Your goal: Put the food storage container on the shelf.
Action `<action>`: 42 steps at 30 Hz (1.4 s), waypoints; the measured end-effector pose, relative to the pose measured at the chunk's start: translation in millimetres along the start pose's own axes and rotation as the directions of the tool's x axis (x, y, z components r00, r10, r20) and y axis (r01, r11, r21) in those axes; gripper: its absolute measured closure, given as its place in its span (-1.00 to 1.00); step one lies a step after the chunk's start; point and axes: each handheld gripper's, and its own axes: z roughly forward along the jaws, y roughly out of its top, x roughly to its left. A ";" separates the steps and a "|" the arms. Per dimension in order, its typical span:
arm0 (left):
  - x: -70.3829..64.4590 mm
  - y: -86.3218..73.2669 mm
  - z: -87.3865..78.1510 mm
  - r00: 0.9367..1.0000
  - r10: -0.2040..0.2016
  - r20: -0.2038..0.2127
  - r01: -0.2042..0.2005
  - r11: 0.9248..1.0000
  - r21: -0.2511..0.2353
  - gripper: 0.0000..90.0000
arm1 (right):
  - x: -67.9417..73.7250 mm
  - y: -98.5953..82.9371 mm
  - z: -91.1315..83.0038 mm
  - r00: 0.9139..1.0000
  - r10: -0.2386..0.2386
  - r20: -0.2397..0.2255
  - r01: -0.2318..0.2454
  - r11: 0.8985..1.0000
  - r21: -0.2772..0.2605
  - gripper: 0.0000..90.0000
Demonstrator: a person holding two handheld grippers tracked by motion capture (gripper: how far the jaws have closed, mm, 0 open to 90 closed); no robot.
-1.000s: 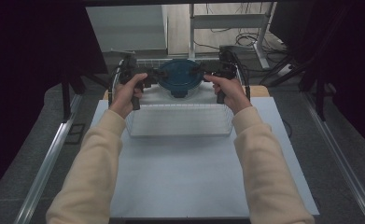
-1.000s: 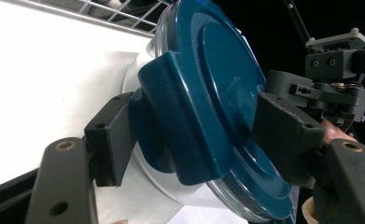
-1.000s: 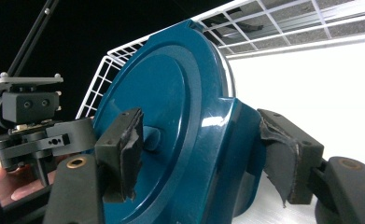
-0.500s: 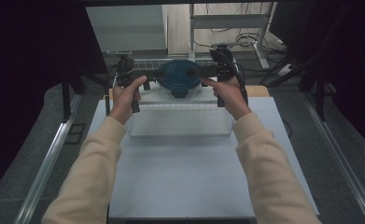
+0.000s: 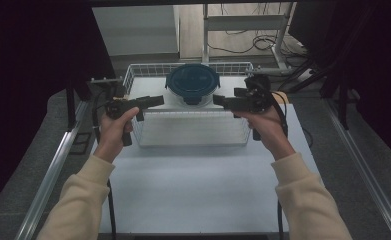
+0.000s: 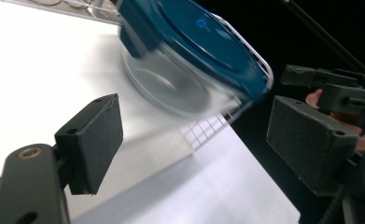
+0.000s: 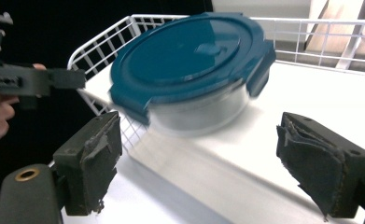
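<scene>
A round clear container with a dark blue clip lid [image 5: 192,82] stands in the far half of a white wire basket [image 5: 190,114] on the white table. My left gripper [image 5: 152,101] hovers at the basket's left front corner, open and holding nothing. My right gripper [image 5: 222,102] hovers over the basket's right side, also open and holding nothing. Both point inward at the container from a short gap. The left gripper view has the container [image 6: 194,56] beyond my open left gripper [image 6: 194,137]. In the right gripper view the container [image 7: 194,70] is blurred, ahead of my open right gripper [image 7: 208,156].
The bare white tabletop [image 5: 193,185] stretches between the basket and the near edge. Metal rails [image 5: 48,175] run along both sides of the table. A shelf frame with cables [image 5: 243,30] stands on the floor beyond the basket. Dark curtains hang left and right.
Both grippers have drawn back from the container's sides toward the person and slightly apart. The container stays in the basket.
</scene>
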 end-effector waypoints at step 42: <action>3.6 -199.1 -25.3 0.960 0.272 -0.063 -0.250 0.939 0.237 -0.51 | -12.1 -206.8 -31.8 1.000 -0.009 -0.011 0.010 0.996 0.092 -0.62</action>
